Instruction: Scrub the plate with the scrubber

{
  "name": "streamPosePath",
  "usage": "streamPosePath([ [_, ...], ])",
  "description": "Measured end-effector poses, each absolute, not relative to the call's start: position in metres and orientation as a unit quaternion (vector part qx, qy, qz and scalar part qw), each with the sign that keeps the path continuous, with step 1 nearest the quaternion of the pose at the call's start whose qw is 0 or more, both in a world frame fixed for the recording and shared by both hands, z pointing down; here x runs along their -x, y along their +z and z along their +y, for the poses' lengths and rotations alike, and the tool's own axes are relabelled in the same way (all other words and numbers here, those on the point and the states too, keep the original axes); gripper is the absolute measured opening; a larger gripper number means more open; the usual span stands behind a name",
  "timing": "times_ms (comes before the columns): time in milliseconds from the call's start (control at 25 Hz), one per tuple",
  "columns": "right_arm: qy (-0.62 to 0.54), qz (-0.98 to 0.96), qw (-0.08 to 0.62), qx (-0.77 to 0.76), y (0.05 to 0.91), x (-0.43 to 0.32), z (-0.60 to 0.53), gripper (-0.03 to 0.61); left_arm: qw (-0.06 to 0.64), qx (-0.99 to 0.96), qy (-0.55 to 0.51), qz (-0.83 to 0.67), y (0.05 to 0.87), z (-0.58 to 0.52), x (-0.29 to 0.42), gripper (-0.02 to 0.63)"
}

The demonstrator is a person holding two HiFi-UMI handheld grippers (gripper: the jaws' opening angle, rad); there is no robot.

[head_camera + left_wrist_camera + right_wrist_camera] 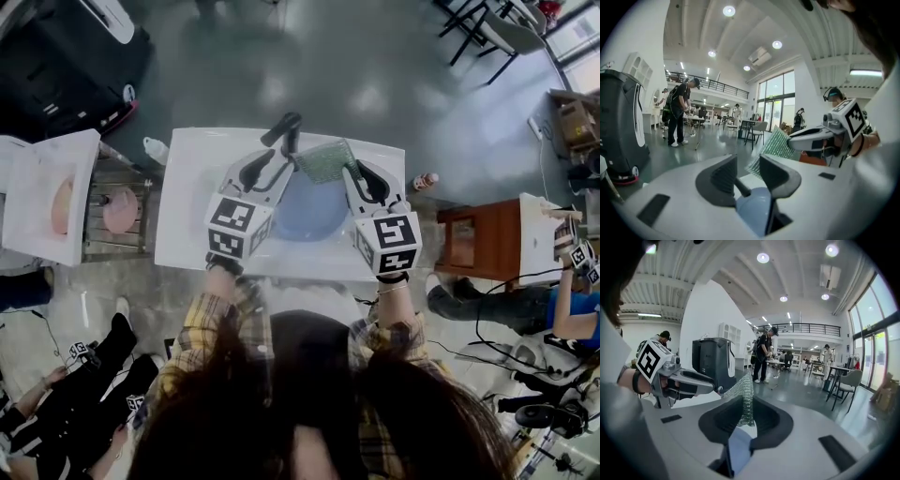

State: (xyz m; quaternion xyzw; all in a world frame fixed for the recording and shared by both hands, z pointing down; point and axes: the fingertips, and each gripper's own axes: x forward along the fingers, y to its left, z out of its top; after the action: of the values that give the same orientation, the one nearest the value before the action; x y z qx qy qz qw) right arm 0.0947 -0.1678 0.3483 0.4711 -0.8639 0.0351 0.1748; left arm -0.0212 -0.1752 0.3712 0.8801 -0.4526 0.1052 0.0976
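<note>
Blue is the one plate (314, 214), at the middle of the white counter (187, 230); one green mesh scrubber (326, 159) sits at its far rim; you hold two tools, one in each hand. Your left hand-held gripper (267, 167) has its jaws pressed on the plate's far-left rim; your right hand-held gripper (359, 173) pinches the scrubber, which sticks out past its jaws, just above the plate.
</note>
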Motion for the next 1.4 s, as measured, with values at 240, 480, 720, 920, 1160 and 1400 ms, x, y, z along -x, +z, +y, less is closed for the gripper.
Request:
streamPosePath([
  [240, 0.001, -0.877, 0.119, -0.466, 0.296, -0.078, -0.16, 0.075, 0.067, -0.887, 0.047, -0.454, 0.315, -0.166, 0.02, 0.108],
  [480, -0.008, -0.891, 0.093, -0.444, 0.278, -0.065, -0.151, 0.075, 0.062, -0.894, 0.026, -0.443, 0.298, -0.152, 0.02, 0.053],
  [720, -0.016, -0.896, 0.083, -0.436, 0.272, -0.062, -0.142, 0.075, 0.05, -0.897, 0.021, -0.439, 0.289, -0.141, 0.019, 0.023],
  [920, -0.019, -0.899, 0.075, -0.431, 0.267, -0.056, -0.14, 0.075, 0.044, -0.897, 0.014, -0.44, 0.284, -0.14, 0.021, 0.017],
  [1160, -0.01, -0.901, 0.065, -0.428, 0.262, -0.057, -0.139, 0.075, 0.032, -0.901, 0.017, -0.433, 0.277, -0.135, 0.017, 0.015],
  [1400, -0.008, -0.9, 0.065, -0.432, 0.259, -0.057, -0.14, 0.075, 0.029, -0.902, 0.016, -0.431, 0.268, -0.133, 0.015, 0.015],
])
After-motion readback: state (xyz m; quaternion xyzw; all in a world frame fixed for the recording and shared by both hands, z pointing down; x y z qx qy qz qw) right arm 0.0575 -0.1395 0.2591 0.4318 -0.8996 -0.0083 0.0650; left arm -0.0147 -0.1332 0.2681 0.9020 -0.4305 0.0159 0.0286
